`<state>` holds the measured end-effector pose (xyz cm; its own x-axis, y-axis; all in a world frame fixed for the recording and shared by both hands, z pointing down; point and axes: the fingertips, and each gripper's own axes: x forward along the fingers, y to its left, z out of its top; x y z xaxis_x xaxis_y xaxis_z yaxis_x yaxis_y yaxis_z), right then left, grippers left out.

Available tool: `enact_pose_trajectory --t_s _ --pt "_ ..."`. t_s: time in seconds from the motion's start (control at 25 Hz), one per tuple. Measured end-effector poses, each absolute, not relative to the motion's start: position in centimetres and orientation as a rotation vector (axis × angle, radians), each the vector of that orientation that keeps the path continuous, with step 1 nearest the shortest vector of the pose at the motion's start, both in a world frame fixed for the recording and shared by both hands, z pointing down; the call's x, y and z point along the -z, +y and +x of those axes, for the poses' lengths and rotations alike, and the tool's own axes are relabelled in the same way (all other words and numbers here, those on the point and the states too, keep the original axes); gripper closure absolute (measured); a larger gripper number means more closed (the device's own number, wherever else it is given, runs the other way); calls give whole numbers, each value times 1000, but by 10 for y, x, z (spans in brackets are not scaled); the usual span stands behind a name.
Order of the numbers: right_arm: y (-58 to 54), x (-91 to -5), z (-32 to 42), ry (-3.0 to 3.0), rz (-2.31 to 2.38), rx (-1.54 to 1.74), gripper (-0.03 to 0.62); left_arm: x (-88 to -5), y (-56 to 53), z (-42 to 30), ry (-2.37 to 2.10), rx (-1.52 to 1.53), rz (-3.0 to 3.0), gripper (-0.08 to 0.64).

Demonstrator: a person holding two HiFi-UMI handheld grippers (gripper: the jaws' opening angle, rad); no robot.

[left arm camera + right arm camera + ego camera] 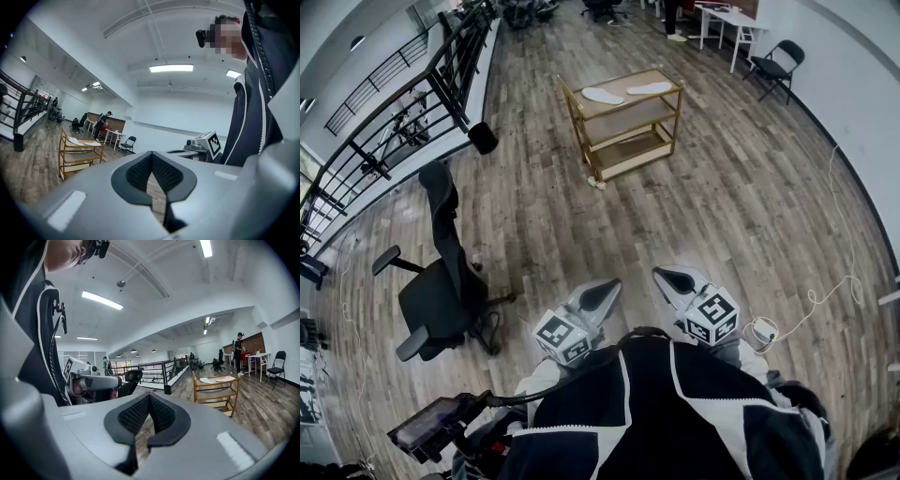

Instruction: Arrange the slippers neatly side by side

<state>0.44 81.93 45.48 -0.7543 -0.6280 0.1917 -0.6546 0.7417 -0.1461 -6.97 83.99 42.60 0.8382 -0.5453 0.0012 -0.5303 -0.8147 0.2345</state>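
While held low at bottom centre, pressed shut and empty — left grey gripper [598, 296], right grey gripper [677, 279]. Well apart, up-frame atop the light wooden trolley [623, 103]: two flat white slippers [602, 95], long axes left-right, roughly end to end. Likely nearer the right one.

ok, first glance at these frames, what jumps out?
The wooden cart standing alone mid-floor, with a white slipper and a second slipper lying apart on its top shelf. Near the person's chest, the left gripper and right gripper are both shut and empty. A black office chair sits left.
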Motion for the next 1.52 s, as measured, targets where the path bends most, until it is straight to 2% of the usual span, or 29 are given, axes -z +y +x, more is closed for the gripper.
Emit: enact_pose_trajectory --t_s 1.52 --pt "835 -463 -14 -2895 950 -412 589 -431 845 -66 -779 -40 2776 545"
